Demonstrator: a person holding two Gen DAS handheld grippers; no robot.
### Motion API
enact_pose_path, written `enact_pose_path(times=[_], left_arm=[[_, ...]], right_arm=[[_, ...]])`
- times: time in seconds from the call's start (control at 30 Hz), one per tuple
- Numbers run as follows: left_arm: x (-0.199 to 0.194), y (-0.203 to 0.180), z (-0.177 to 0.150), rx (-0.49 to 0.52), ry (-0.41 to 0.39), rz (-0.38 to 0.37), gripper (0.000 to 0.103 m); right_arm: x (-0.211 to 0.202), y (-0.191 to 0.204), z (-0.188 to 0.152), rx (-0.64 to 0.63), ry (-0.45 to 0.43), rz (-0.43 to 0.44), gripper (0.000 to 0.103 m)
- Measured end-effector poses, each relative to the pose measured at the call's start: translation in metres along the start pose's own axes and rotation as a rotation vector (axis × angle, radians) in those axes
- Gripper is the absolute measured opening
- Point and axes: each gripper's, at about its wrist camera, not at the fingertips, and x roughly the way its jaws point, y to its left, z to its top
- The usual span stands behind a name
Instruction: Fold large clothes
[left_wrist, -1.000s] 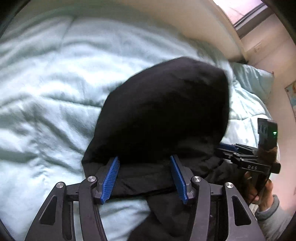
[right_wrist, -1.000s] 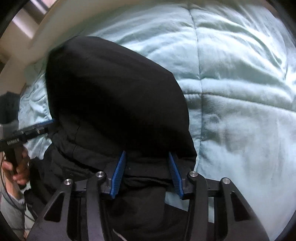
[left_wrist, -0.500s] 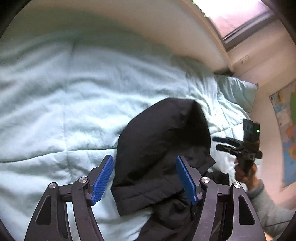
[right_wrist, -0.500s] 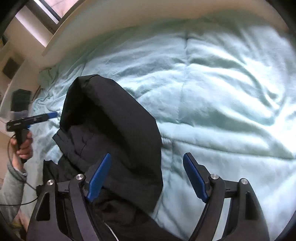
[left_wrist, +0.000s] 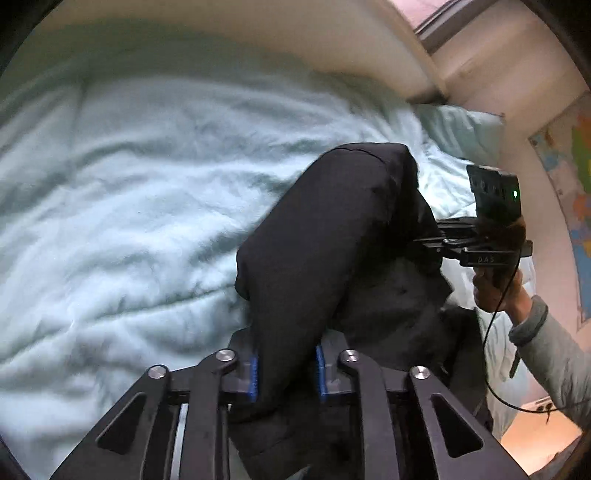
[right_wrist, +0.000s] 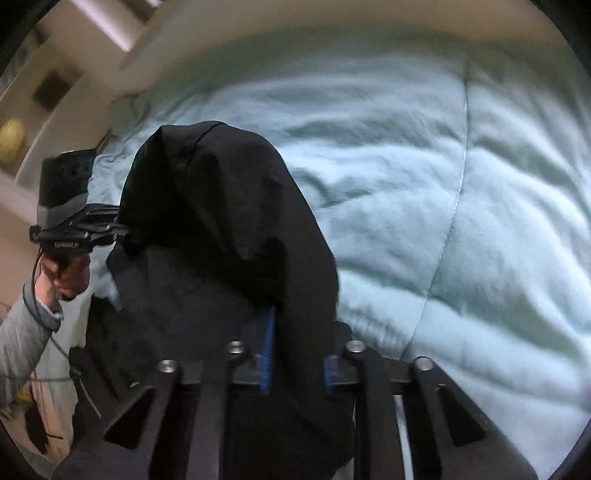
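One black garment (left_wrist: 332, 236), hood raised, on one pale-green duvet (left_wrist: 129, 206). Two grippers: left gripper (left_wrist: 286, 373) and right gripper (right_wrist: 297, 358), jaws just closed, each pinching a garment fold. Garment's lower part cut off; both views blurred.

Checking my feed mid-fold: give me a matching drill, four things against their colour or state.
Things:
1. left gripper
2. duvet
3. garment
4. sleeve

Colour or state:
a. pale green, spread under everything
b. grey
c. shut on black cloth
d. black, pinched at two spots

Pairs: 1-c, 2-a, 3-d, 4-b. The right gripper makes the second pinch.
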Motion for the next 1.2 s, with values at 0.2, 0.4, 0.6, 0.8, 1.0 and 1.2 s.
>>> enact_pose_path(times=[0.2, 0.4, 0.6, 0.8, 1.0, 1.2], left_arm=[[-0.078, -0.082, -0.053, 0.168, -0.103, 0.081, 0.02], [-0.128, -0.161, -0.142, 0.282, -0.127, 0.19, 0.019], [-0.114, -0.158, -0.239, 0.101, -0.032, 0.196, 0.022], [-0.086, -0.115, -0.305, -0.172, 0.068, 0.198, 0.017], [-0.165, -0.134, -0.282, -0.112, -0.03, 0.262, 0.021], [-0.189, -0.162, -0.194, -0.049, -0.178, 0.149, 0.043]], right_arm=[[-0.092, 0.078, -0.049, -0.137, -0.136, -0.101, 0.018], [-0.154, 0.165, -0.133, -0.234, -0.203, -0.251, 0.018], [-0.14, 0.225, -0.24, -0.249, -0.089, -0.396, 0.018], [-0.084, 0.212, -0.305, -0.104, 0.097, -0.436, 0.018], [-0.139, 0.186, -0.311, 0.065, 0.062, -0.408, 0.04], [-0.189, 0.197, -0.224, 0.11, -0.146, -0.294, 0.058]])
